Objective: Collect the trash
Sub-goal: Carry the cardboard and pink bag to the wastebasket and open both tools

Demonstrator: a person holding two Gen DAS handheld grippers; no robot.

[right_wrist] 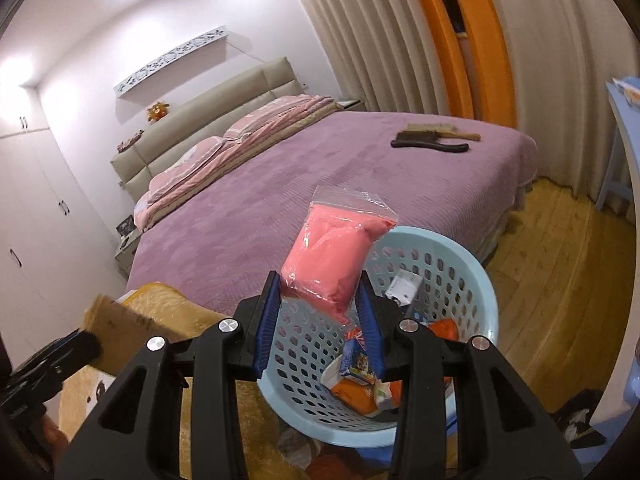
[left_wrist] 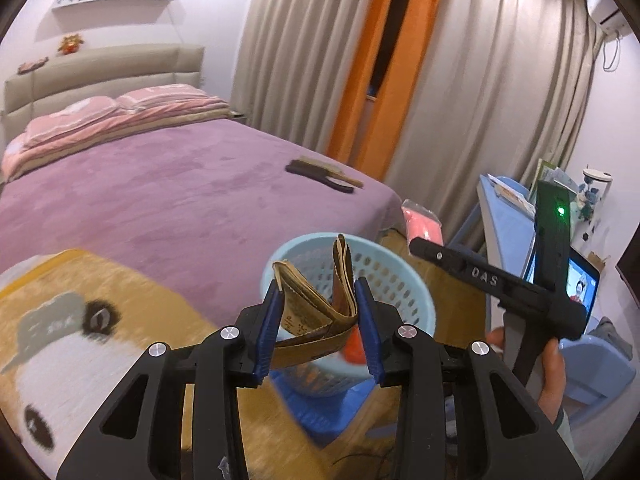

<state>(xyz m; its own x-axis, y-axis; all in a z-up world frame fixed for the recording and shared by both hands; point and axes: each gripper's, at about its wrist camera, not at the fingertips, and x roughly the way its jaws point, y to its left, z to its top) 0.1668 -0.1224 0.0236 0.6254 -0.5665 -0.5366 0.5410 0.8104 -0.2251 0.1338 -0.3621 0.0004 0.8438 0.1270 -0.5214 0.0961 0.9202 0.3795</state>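
Observation:
My left gripper [left_wrist: 319, 300] is shut on a folded piece of brown cardboard [left_wrist: 316, 304] and holds it just in front of a light blue perforated basket [left_wrist: 384, 276]. My right gripper [right_wrist: 320, 300] is shut on a clear zip bag of pink stuff [right_wrist: 332, 256] and holds it over the near rim of the same basket [right_wrist: 472, 264]. The basket holds several pieces of trash, among them orange wrappers [right_wrist: 356, 394] and a white card [right_wrist: 404, 286]. The right gripper's body [left_wrist: 500, 284] and the pink bag [left_wrist: 422, 224] show in the left wrist view; the cardboard [right_wrist: 120, 332] shows at the left of the right wrist view.
A bed with a purple cover [right_wrist: 320, 176] fills the middle ground, with two brushes [right_wrist: 436, 140] near its foot. A yellow plush blanket [left_wrist: 80, 312] lies at the bed's near end. A blue desk [left_wrist: 508, 216] with a lit screen [left_wrist: 580, 284] stands right. Curtains [left_wrist: 304, 56] and wood floor [right_wrist: 560, 264] lie behind.

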